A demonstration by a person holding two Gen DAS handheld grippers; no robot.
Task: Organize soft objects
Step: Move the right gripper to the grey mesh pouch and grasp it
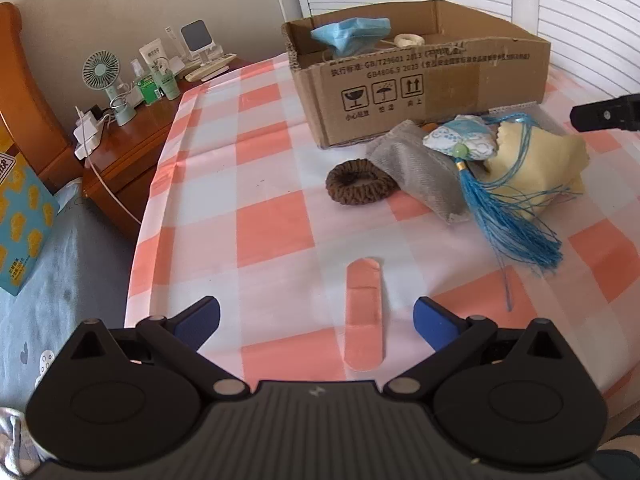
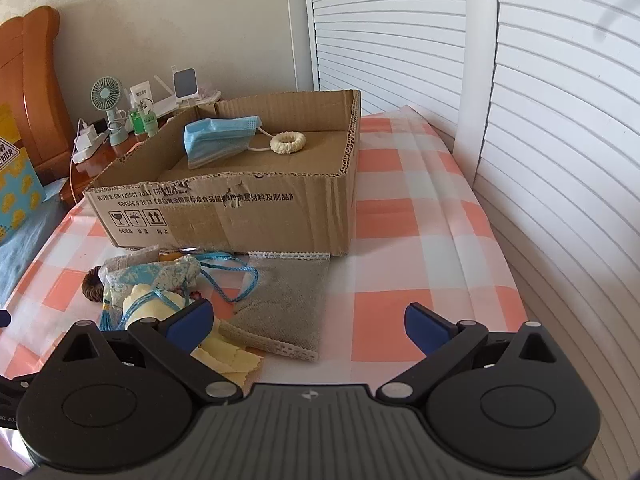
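A: What is lying on the checked cloth [image 1: 272,216] now, from the biggest thing?

B: The cardboard box [image 2: 240,216] is standing at the far side, open on top. Inside the box a blue face mask [image 2: 218,140] is lying near its left wall, and a cream ring [image 2: 287,143] is resting just right of the mask.

A: And outside the box?

B: Just in front of the box a grey pouch [image 2: 280,312] is lying flat, its lace edge almost touching the box front. In the left wrist view another grey pouch [image 1: 416,168] is leaning close to the box front. A yellow cloth [image 1: 536,168] is sitting in front of the box, right of that pouch. A blue-white sachet [image 1: 460,142] is resting on the pouch and the cloth, and its blue tassel [image 1: 516,224] is hanging down toward the camera. A brown hair tie [image 1: 358,182] is lying in front of the box, touching the pouch on its left. Well in front of the box, a pink plaster [image 1: 364,316] is lying flat.

A: The tongs?

B: The left gripper [image 1: 316,320] is standing wide open over the plaster, holding nothing. The right gripper [image 2: 308,326] is also spread open and empty; its left finger is hovering over the yellow cloth.
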